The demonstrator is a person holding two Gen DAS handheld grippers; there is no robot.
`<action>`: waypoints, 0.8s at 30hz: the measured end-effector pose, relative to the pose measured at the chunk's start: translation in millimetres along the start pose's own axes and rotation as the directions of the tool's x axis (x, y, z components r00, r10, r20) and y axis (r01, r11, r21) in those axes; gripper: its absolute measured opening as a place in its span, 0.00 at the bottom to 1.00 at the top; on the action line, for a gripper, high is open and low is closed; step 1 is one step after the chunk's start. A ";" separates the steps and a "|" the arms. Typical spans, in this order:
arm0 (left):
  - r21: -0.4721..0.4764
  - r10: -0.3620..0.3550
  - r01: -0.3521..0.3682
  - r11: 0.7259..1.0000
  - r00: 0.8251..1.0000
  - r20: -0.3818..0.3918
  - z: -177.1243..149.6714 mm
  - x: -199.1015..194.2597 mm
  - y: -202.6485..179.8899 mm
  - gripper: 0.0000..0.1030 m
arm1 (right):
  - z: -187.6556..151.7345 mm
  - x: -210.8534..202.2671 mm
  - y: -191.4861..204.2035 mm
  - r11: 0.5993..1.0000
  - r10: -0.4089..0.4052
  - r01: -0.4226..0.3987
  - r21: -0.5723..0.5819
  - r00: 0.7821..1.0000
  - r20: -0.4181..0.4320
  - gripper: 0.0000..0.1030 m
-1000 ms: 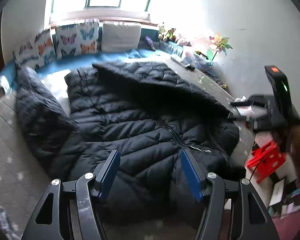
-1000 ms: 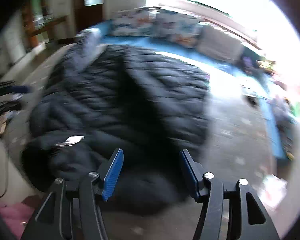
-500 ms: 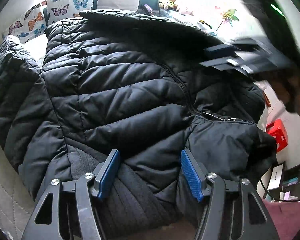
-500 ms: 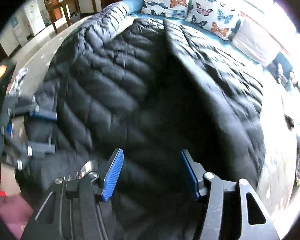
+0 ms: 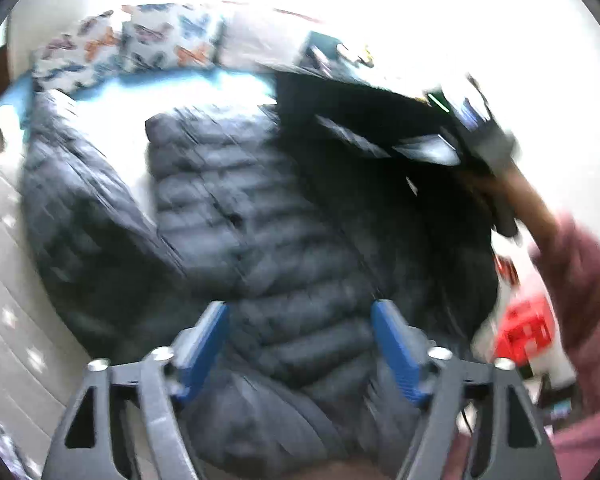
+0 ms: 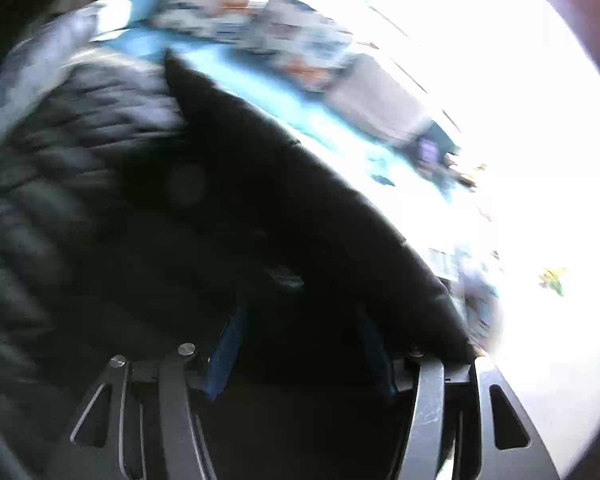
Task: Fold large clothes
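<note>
Both sets of fingers spread apart: left gripper (image 5: 300,344) over black puffer jacket (image 5: 260,216) on the bed (image 5: 4,280), right gripper (image 6: 300,348) pressed close against its dark folds.

Left gripper (image 5: 300,344) and right gripper (image 6: 300,348), jaws spread.

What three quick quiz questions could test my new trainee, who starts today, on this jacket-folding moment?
1. True or false: the left gripper is clamped on the black puffer jacket.
2. Which cushions stand behind the jacket: A striped, B butterfly-print, C plain red?
3. Fill in: the right gripper's finger pads are ____ in colour.

Key: 1 false, its jaws stand apart; 2 B; 3 blue.
</note>
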State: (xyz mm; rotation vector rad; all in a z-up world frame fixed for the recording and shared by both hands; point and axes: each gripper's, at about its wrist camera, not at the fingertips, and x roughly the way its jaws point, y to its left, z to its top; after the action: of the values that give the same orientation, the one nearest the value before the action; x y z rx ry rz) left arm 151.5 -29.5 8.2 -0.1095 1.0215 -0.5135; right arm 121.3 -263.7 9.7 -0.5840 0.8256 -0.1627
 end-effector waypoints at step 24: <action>-0.649 -0.226 0.218 0.729 0.971 0.073 205.5 167.8 237.8 0.90 | -41.1 129.4 -123.3 0.741 0.596 -0.543 0.395 0.803 -0.016 0.62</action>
State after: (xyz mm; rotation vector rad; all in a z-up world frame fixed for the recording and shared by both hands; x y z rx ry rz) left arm 478.2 71.7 -91.7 -0.8732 1.1711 -0.3481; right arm 189.2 -429.9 -28.1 0.0655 1.0492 0.2096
